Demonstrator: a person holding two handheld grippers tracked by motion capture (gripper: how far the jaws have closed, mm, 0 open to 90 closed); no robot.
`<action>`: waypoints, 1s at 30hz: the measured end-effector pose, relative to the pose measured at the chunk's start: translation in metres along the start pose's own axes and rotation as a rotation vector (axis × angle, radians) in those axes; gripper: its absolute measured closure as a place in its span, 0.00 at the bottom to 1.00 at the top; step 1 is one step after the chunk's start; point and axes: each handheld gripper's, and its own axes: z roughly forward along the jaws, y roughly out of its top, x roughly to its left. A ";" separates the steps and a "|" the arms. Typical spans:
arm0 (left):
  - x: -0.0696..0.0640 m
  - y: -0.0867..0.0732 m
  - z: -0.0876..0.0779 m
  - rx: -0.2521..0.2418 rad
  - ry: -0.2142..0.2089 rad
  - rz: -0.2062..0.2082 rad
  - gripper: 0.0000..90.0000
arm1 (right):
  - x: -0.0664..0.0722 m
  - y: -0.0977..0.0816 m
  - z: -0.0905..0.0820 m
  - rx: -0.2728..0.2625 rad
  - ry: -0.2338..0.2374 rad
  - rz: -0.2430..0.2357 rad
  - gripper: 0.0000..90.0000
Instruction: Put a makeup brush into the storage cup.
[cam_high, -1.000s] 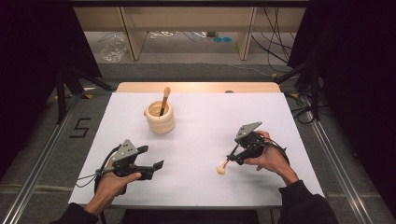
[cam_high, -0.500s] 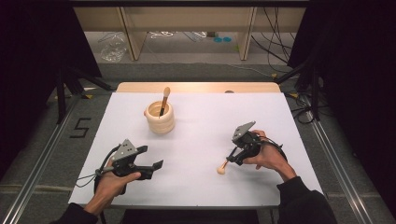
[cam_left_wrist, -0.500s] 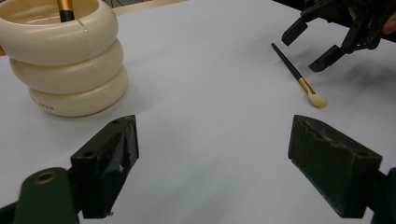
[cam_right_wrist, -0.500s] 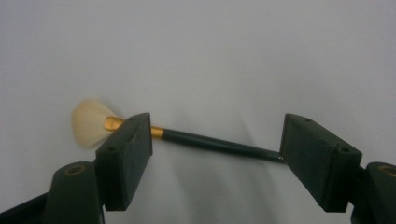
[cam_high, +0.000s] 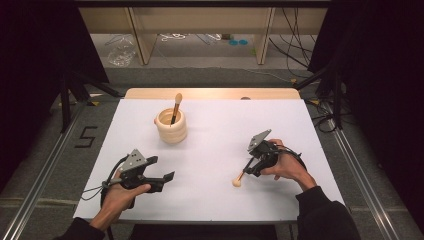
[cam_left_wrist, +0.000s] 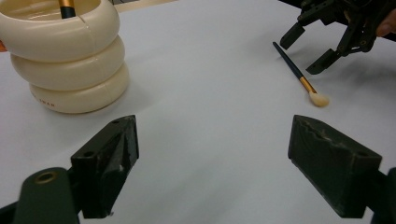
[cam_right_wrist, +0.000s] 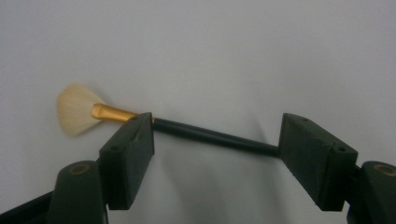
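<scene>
Black-handled brush (cam_right_wrist: 205, 135) flat on the white tabletop (cam_high: 215, 135), lengthwise between the right gripper's (cam_high: 250, 167) parted fingers (cam_right_wrist: 128, 156), unclamped; left gripper (cam_high: 167, 179) well apart, fingers spread, empty.

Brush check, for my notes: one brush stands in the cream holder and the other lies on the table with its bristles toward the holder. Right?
Not quite. The lying brush points its bristles toward the person, away from the holder, as the high view shows. The other brush does stand in the holder.
</scene>
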 end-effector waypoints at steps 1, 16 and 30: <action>0.000 0.000 0.000 0.000 0.001 -0.003 0.18 | -0.001 0.000 0.001 0.001 0.004 -0.002 0.32; 0.000 0.000 0.000 0.001 -0.002 -0.001 0.18 | 0.000 0.001 0.004 0.025 0.012 -0.003 0.33; 0.000 0.000 0.000 0.000 -0.005 -0.003 0.18 | -0.001 0.004 0.007 0.057 0.009 -0.021 0.36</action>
